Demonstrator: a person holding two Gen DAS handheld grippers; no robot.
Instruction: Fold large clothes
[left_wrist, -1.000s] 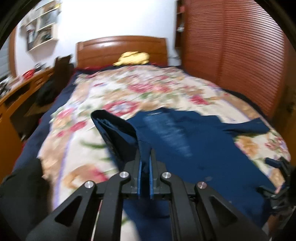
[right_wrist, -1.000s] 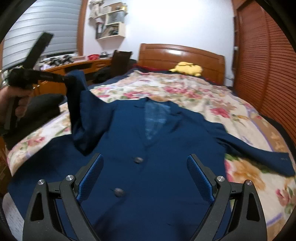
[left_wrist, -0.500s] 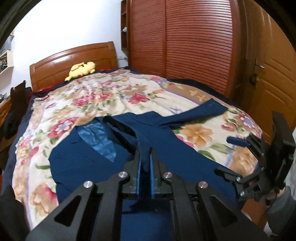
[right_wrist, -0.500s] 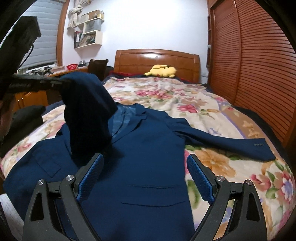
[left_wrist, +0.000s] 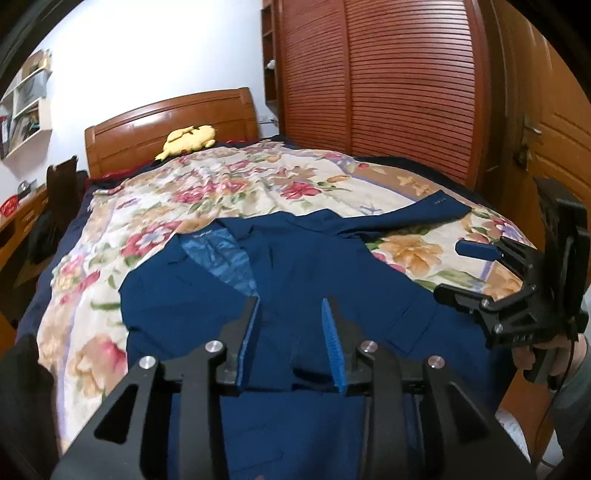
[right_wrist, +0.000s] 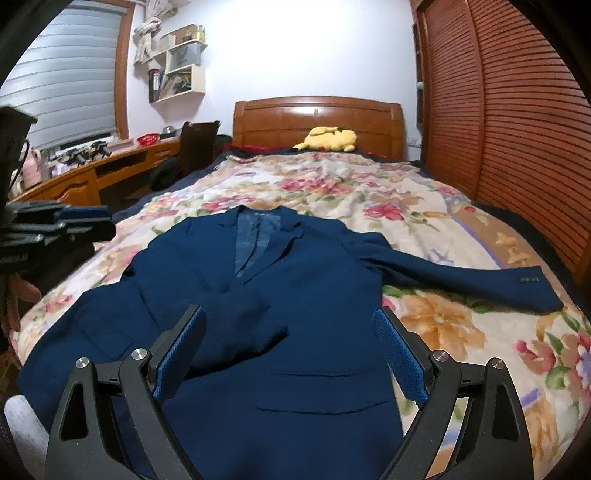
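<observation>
A navy blazer (right_wrist: 295, 295) is lying face up on the bed's floral bedspread (right_wrist: 369, 184), one sleeve (right_wrist: 461, 277) stretching sideways, the other folded across its front. The left gripper (left_wrist: 291, 332) is opening its fingers, nothing between them; the right gripper (right_wrist: 288, 354) is holding its fingers wide apart. A wooden headboard (right_wrist: 317, 118) and louvered wardrobe (right_wrist: 517, 129) are framing the room.

Navy-blue jacket (right_wrist: 295, 295) with lighter blue patterned lining (right_wrist: 251, 240), centre of frame. Cream bedspread (right_wrist: 369, 192) printed with red, pink and orange flowers and green leaves. Yellow plush toy (right_wrist: 328, 138) at upper centre. Reddish-brown wooden headboard (right_wrist: 317, 114); reddish-brown louvred wardrobe doors (right_wrist: 517, 129), right. Black hand-held gripper (right_wrist: 291, 354) with blue pads.
</observation>
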